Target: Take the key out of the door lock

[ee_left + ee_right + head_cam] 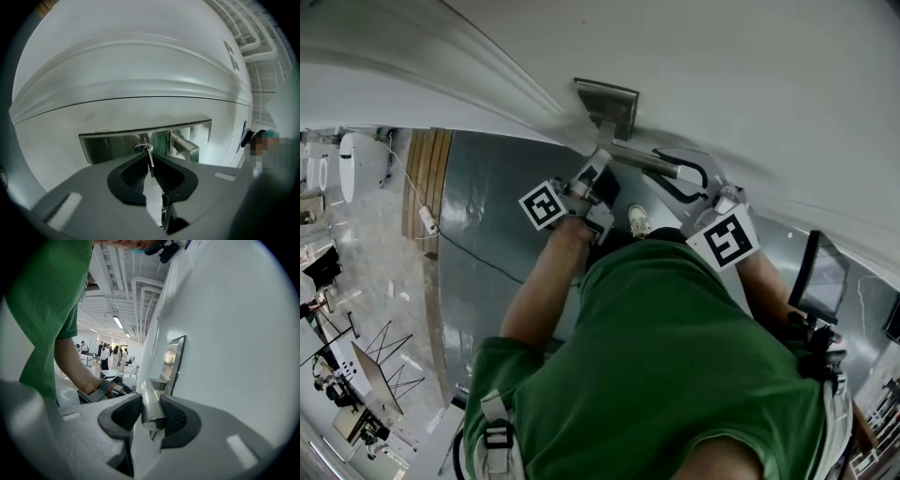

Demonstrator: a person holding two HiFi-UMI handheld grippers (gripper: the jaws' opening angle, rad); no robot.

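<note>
Key: seated in the lock cylinder, shank hanging out toward the camera. Not yet out.

Left gripper: jaws drawn in on the key, black pads pinching the flat of it from both sides just below the cylinder. Grip sits close to the lock, likely so the pull runs straight along the keyway and the key does not twist.

Lock cylinder is set in a brushed steel plate on the white door. The door handle comes off the same plate, just beside the cylinder.

Right gripper: jaws clamped on the lever of that door handle, its rounded end showing between the ribbed pads. Judgement: this hand steadies the door, or holds the lever put, while the other draws the key.

Head view: both grippers are up against the plate, arms close together, markers facing back. Lever and right gripper crowd the lock from one side. The left jaws have room along the key's own line, little to the side.

Around: green shirt fills the lower frame, grey floor and a shoe below. People stand far off in the hall, well clear.

Risk, as I judge it: a slanted pull could bind the key or slip the pads off its thin edge.
</note>
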